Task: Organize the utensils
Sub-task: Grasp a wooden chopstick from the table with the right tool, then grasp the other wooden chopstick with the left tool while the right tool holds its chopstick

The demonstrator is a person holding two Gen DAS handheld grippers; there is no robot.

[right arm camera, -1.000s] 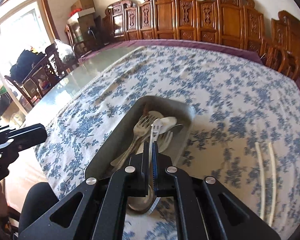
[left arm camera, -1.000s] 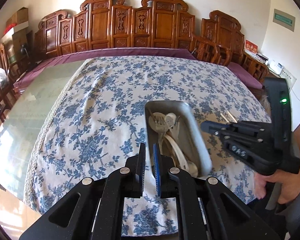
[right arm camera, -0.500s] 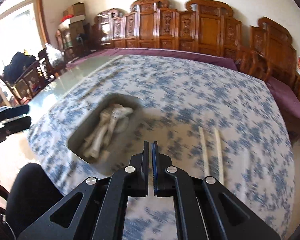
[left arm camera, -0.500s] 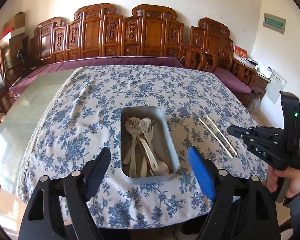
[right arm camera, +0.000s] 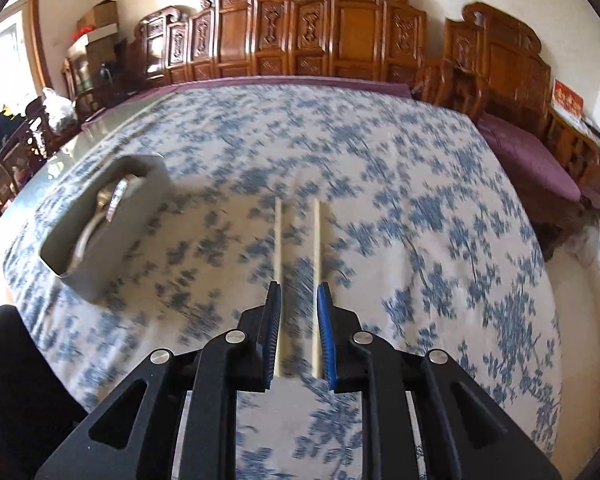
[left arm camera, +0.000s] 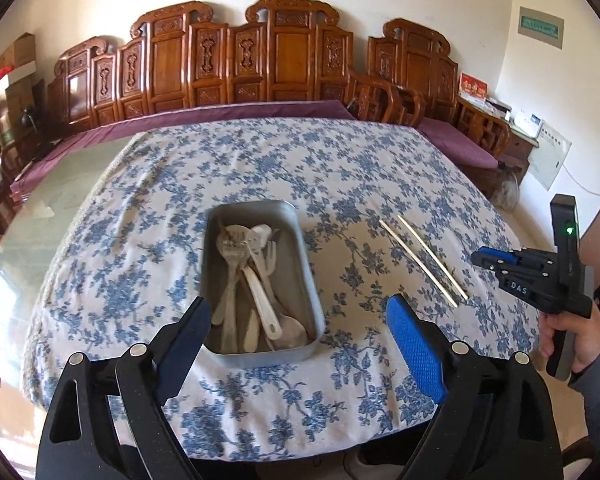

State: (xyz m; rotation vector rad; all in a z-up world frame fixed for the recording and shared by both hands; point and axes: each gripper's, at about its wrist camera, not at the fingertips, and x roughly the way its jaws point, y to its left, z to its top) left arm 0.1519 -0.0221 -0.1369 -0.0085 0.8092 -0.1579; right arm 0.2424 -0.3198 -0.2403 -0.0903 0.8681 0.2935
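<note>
On the surface (left arm camera: 260, 168), our right hand-held gripper (right arm camera: 299, 330), jaws just parting and empty, nears two chopsticks (right arm camera: 296, 236) left outside the filled tray (left arm camera: 312, 280); the left one (left arm camera: 300, 340) gapes empty.

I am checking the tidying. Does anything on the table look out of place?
Yes. Two chopsticks lie loose on the tablecloth, to the right of the metal tray, while the forks and spoons are all inside it. Nothing looks spilled or damaged.

Bare tablecloth (right arm camera: 420, 208) all around the chopsticks (right arm camera: 296, 240) — metal tray (right arm camera: 124, 216) well left.
</note>
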